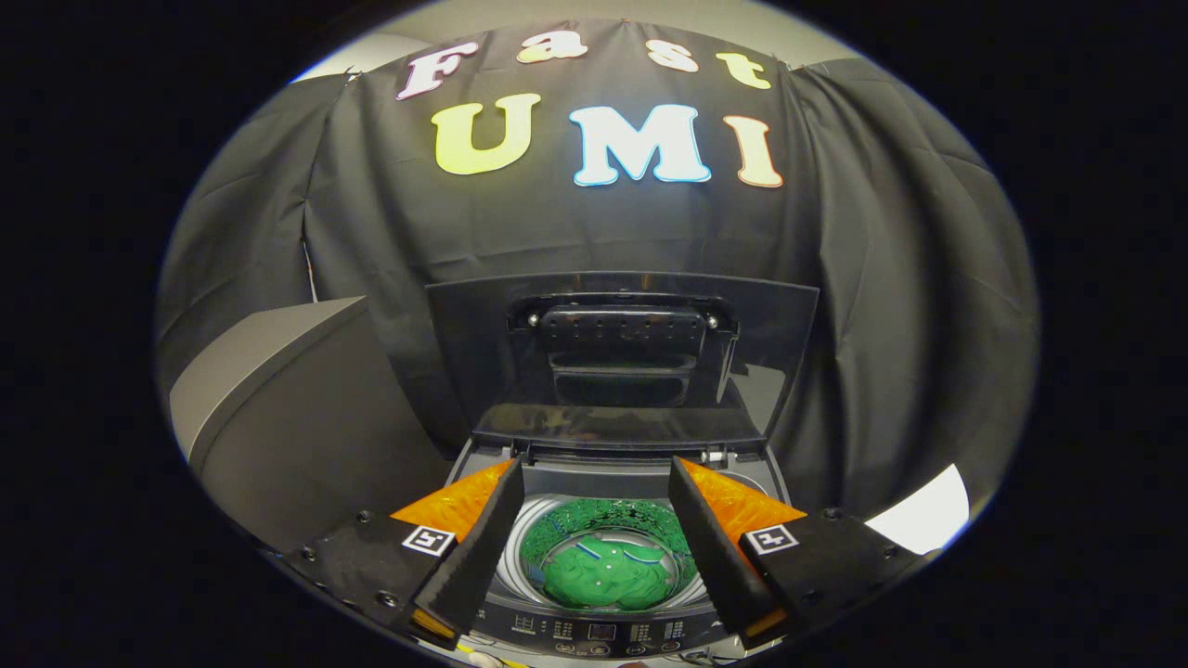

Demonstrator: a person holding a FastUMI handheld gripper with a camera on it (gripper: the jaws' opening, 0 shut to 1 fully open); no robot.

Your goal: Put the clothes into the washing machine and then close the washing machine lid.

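1. Clothes (608, 575), green, already lie in the washing machine (603, 635) drum, below my spread, empty hand-held gripper (592, 496).
2. Lid (622, 357) stands upright beyond the fingers; closing remains, I judge.

One top-loading washing machine (608, 557), drum at 12 o'clock from the gripper. One lid (620, 357), standing open and upright behind the drum opening. One green garment (605, 571) in the drum; whether more pieces lie under it cannot be told. One control panel strip (594, 634) along the machine's near edge. One grey box-like cabinet (288, 408) at 10 o'clock from the machine. One gripper (594, 487), two fingers, spread apart, nothing between them.
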